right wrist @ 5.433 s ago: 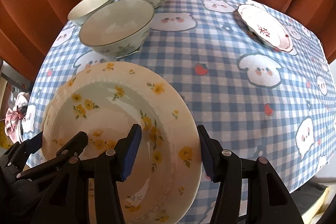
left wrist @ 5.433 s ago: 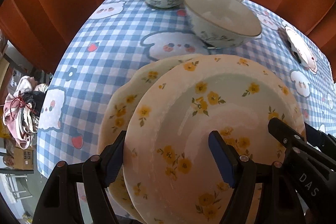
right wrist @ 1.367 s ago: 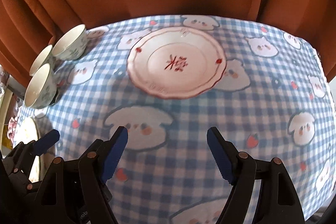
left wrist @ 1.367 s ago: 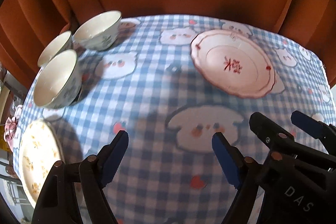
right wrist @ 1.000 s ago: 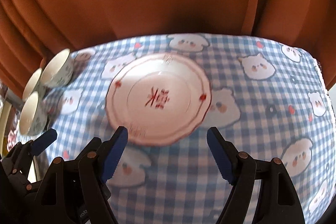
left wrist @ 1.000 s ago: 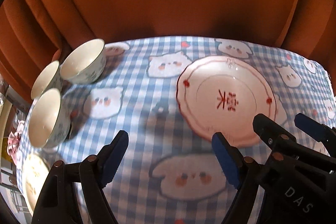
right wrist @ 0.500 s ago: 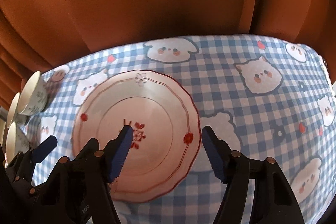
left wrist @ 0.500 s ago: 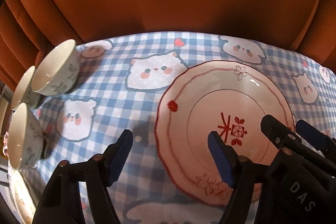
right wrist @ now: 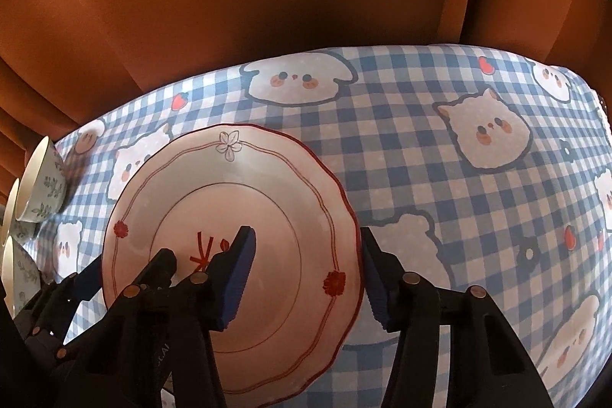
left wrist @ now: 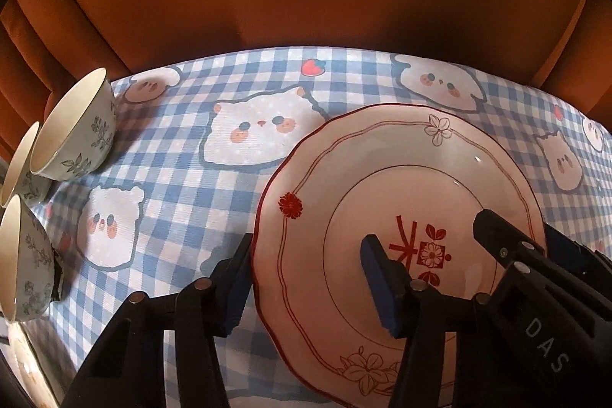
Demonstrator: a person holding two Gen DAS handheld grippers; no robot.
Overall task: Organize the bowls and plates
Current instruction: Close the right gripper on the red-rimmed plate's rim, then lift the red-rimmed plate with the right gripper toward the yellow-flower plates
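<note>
Plate [left wrist: 386, 186] bare, both grippers' fingers [left wrist: 382, 287] closing astride its opposite rims, not yet gripping.

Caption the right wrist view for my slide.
Right gripper closing over the red-trimmed plate's right rim on the checkered tablecloth.

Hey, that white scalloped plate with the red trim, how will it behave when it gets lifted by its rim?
The white red-trimmed scalloped ceramic plate looks rigid, so it shouldn't flex. Its glaze shines, so it's probably slippery. The closing left claw and right claw straddle opposite rims, so it should lift level.
</note>
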